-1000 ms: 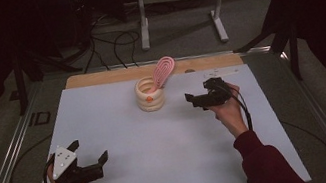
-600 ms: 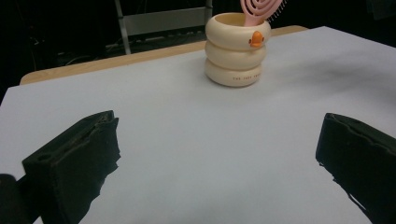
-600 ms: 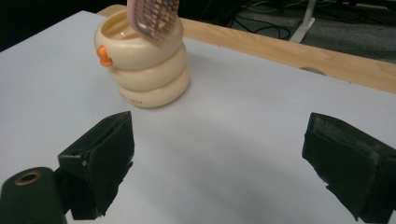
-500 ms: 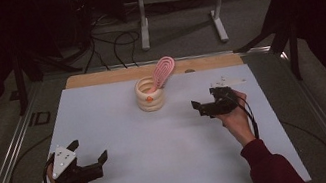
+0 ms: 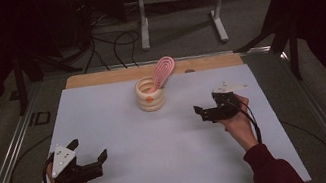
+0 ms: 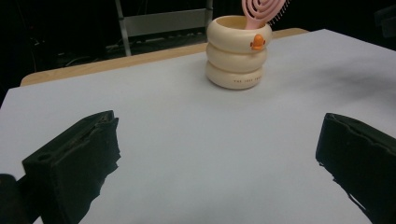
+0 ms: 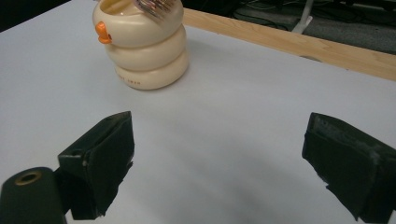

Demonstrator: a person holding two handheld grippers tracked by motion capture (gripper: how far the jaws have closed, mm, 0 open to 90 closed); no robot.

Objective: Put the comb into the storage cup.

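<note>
I hold my left gripper (image 5: 90,157) near the table's (image 5: 165,172) near-left corner, low over the white top, its jaws spread wide with nothing between them. In the left gripper view the two black jaws stand far apart over bare white surface, and beyond them sits the cream holder (image 6: 238,51).

My right gripper (image 5: 207,109) hovers toward the right side of the table, about midway between the near and far edges, pointing left. Its jaws are also wide apart and hold nothing; the right gripper view shows plain white table between them.

The cream holder (image 5: 150,93) stands upright near the middle of the far edge, just short of the bare wooden strip (image 5: 98,78) there. It is shaped like three stacked rings, with a small orange knob on its front. A pink brush (image 5: 163,70) stands in it, its head leaning toward the far-right. The holder is well apart from both grippers, nearer to my right one.
</note>
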